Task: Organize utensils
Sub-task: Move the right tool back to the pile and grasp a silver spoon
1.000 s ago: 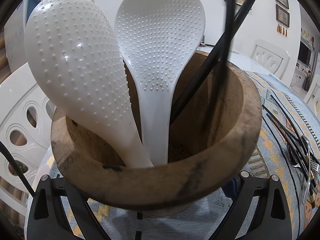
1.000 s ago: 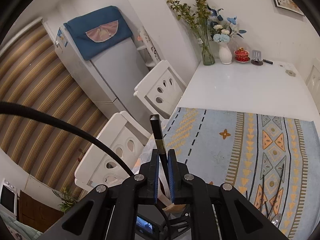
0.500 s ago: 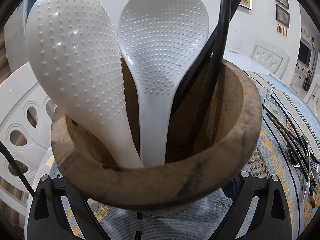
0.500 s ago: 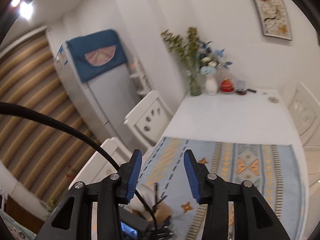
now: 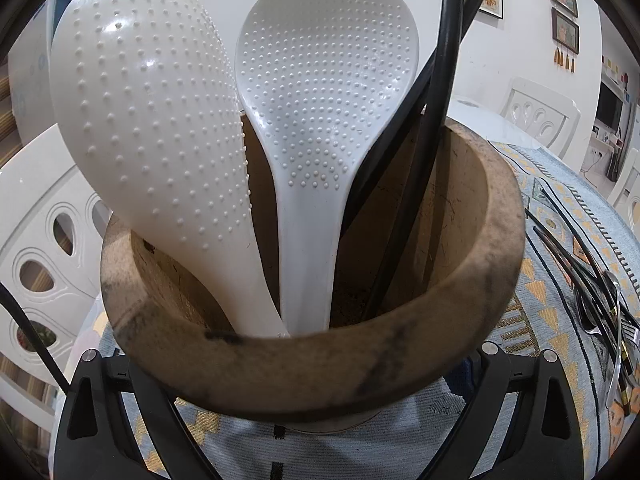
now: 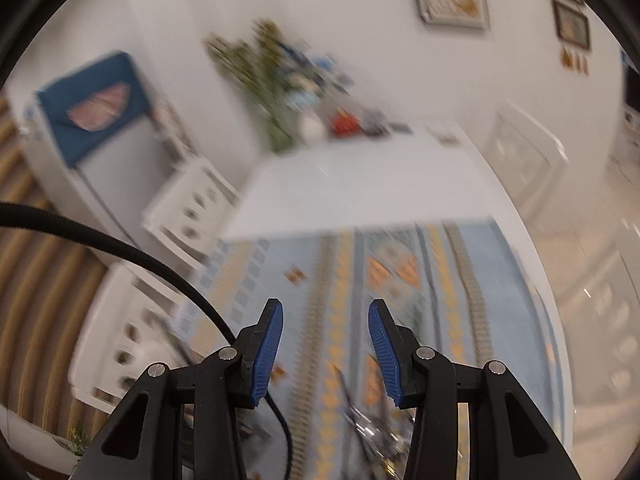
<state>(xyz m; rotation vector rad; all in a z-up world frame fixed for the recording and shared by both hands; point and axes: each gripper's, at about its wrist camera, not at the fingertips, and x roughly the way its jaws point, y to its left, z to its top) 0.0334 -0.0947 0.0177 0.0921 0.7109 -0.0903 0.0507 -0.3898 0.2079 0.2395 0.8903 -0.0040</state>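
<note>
A wooden utensil holder fills the left wrist view. Two white dimpled rice paddles and two thin black handles stand in it. My left gripper is shut on the holder's lower part, one arm on each side, its fingertips hidden behind the holder. In the blurred right wrist view my right gripper is open above the patterned mat. Its jaws have just been opening and nothing is between the blue pads.
Several loose black and metal utensils lie on the mat right of the holder, and show as a blurred pile below my right gripper. White chairs stand at the table's left edge. Vases sit at the far end of the white table.
My right gripper let go of the thin black handle, opened, and swung away to the right over the mat. That handle dropped deeper into the holder. The left gripper stayed still.
</note>
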